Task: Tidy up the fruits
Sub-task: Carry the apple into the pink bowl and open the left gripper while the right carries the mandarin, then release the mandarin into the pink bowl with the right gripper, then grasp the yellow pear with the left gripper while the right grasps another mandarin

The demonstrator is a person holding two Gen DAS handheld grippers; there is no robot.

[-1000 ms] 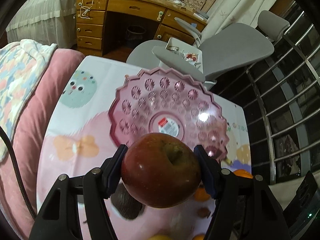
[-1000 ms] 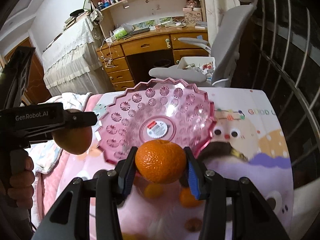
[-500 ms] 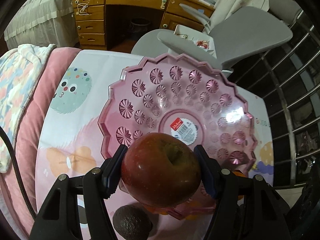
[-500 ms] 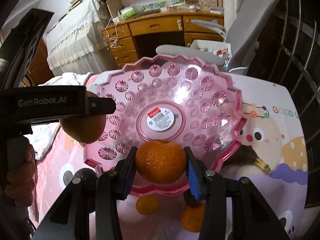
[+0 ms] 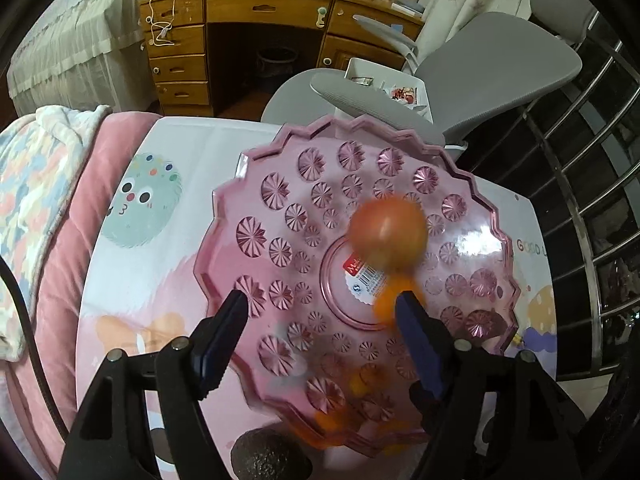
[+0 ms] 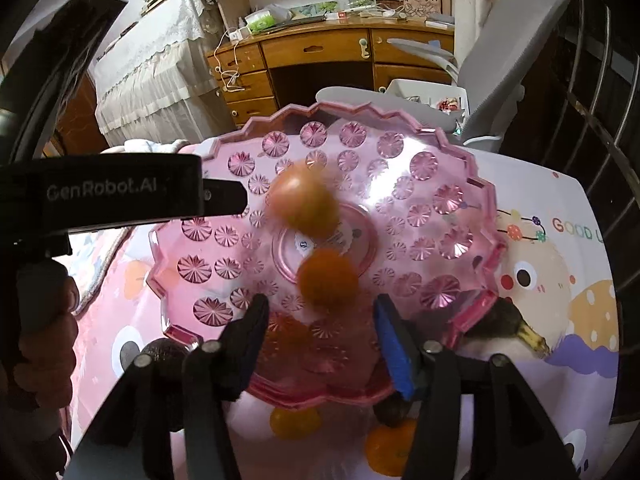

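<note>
A pink cut-pattern plastic bowl (image 5: 256, 232) (image 6: 452, 200) stands on the cartoon-print table. A red apple (image 5: 386, 236) (image 6: 302, 204) is motion-blurred inside it, near the centre label. A blurred orange (image 6: 328, 276) (image 5: 394, 300) is also in the bowl, just ahead of my right gripper (image 6: 320, 306). That gripper's jaws are opening and its pads are off the fruit. My left gripper (image 5: 324, 308) hangs over the bowl's near side with jaws opening and nothing between them. In the right wrist view it reaches in from the left (image 6: 224, 200).
An avocado (image 5: 268, 456) (image 6: 164, 356) lies at the bowl's near left edge. Two oranges (image 6: 294, 424) sit on the table below the bowl, a dark banana (image 6: 508, 324) to its right. A grey chair (image 5: 500, 64) and metal railing stand beyond, a pink cushion (image 5: 60, 280) to the left.
Both grippers came down over the bowl, then opened. The apple left the left gripper and the orange left the right one; both are now loose in the bowl.
</note>
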